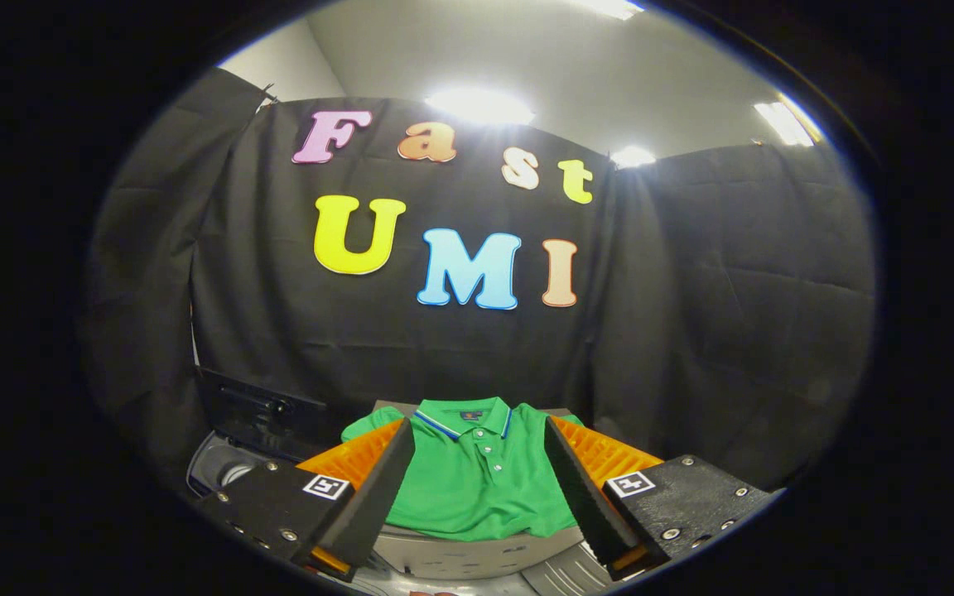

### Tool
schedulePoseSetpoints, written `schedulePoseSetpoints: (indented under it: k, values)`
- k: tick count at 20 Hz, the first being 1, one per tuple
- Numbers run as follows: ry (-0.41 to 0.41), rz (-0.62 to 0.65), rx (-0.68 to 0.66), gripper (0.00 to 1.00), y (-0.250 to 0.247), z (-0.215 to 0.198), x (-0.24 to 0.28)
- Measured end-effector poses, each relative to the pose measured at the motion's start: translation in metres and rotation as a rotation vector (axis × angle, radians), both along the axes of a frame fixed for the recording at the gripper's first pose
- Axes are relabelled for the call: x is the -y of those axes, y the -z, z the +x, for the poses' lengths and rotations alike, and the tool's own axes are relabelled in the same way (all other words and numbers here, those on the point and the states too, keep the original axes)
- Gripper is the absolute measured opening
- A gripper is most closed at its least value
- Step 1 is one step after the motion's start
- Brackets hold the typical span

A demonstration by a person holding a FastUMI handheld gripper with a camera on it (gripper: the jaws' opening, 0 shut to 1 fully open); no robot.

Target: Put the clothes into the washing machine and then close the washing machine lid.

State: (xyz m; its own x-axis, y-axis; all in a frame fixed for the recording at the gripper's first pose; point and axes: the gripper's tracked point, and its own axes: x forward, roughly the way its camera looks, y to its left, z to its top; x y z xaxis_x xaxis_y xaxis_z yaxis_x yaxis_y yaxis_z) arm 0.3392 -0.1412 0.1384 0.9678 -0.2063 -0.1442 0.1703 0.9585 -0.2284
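Black cloth walled the booth behind a green polo shirt lying flat. My gripper hovered before the shirt, fingers wide apart, touching nothing. Washing machine sat left of the shirt, lid up.

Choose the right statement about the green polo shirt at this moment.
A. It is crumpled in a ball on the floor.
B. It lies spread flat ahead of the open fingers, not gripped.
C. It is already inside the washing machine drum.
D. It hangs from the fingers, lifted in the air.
B: the green polo shirt lies flat on a grey surface, seen between the spread fingers of the gripper, which touch nothing.
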Motion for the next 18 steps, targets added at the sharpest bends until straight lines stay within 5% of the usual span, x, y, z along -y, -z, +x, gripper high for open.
schedulePoseSetpoints:
  k: [18]
  values:
    - [-0.011,0.198,-0.373,0.97,0.121,0.116,0.064]
